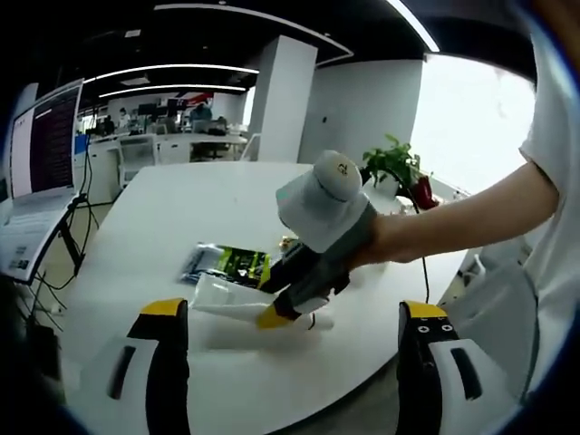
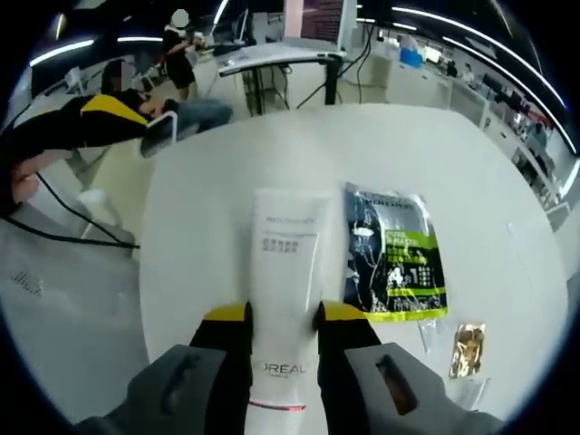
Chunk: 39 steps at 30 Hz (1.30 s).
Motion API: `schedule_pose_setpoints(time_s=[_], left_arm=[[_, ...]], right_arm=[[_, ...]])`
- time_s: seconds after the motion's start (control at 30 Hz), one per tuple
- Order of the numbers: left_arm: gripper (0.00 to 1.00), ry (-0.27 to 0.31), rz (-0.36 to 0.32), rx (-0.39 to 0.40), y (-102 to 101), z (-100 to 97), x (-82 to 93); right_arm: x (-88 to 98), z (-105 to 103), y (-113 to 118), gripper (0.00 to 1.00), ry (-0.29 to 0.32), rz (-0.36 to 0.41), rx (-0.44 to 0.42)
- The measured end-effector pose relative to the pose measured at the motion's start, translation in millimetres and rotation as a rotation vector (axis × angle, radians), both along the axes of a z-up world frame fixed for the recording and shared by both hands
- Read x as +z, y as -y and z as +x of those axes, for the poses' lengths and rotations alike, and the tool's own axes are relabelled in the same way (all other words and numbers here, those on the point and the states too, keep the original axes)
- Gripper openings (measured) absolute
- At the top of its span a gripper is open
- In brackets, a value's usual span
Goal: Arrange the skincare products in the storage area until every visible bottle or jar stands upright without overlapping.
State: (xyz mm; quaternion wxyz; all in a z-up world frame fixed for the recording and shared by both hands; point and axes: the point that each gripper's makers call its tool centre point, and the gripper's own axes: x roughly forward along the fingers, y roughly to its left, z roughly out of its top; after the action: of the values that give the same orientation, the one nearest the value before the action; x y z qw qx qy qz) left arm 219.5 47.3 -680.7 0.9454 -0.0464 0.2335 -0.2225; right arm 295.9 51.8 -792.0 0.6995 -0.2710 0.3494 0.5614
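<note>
tube [image 1: 222, 297] comes first in the left gripper view: a white tube lying flat on the white table [image 1: 136, 236], with the right gripper [image 1: 272, 306] down on it. its yellow tips sit on the near end of the tube. a person's arm reaches in from the right side and the hand [image 1: 385, 240] holds that gripper tilted down toward the table. just behind the tube lies a dark and green packet [image 1: 227, 263]. the left gripper [image 1: 294, 313] is back from all this, up off the table, with its two jaws wide apart and nothing between them. a green plant [image 1: 391, 163] stands at the far edge of the table.

in the right gripper view, the right gripper [image 2: 283, 317] has its two jaws pressed on both sides of the tube [image 2: 288, 263], near the end with the printed name. the tube lies flat and points away across the table [image 2: 199, 181]. the packet [image 2: 399, 249] lies just beside it on the right, not on top of it. a small gold sachet [image 2: 467, 349] lies near the packet's lower corner. the left gripper [image 2: 109, 122] hangs off to the far left, away from the table edge.

i think the step in hand is grabbing the tube so it can be stood up. the next move likely calls for lifting it, turning it onto its cap end, and setting it down gently clear of the packet so it does not tip.
</note>
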Motion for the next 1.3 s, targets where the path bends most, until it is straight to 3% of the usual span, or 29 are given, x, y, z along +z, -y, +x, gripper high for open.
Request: schedule_pose_setpoints(time_s=[0.33, 0.53, 0.7, 0.83, 0.97, 1.3], left_arm=[[0.88, 0.052, -0.127, 0.054, -2, 2.2, 18.8], [0.88, 0.060, -0.169, 0.073, -4, 3.6, 22.7], [0.86, 0.088, -0.165, 0.085, -7, 4.6, 27.9], [0.86, 0.109, -0.209, 0.096, -13, 5.8, 33.5], [0.82, 0.116, -0.263, 0.101, -15, 7.0, 37.0], [0.70, 0.136, -0.311, 0.060, -8, 4.1, 44.4]], right_arm=[[27.7, -8, 8, 0.26, 0.008, 0.118, -0.056], [50.9, -16, 12, 0.26, 0.051, 0.183, -0.069], [68.3, -25, 13, 0.26, 0.113, 0.226, -0.061], [80.3, -32, 17, 0.26, 0.138, 0.263, -0.064], [90.2, -37, 19, 0.26, 0.160, 0.297, -0.072], [114.3, -58, 22, 0.27, 0.242, 0.368, -0.071]])
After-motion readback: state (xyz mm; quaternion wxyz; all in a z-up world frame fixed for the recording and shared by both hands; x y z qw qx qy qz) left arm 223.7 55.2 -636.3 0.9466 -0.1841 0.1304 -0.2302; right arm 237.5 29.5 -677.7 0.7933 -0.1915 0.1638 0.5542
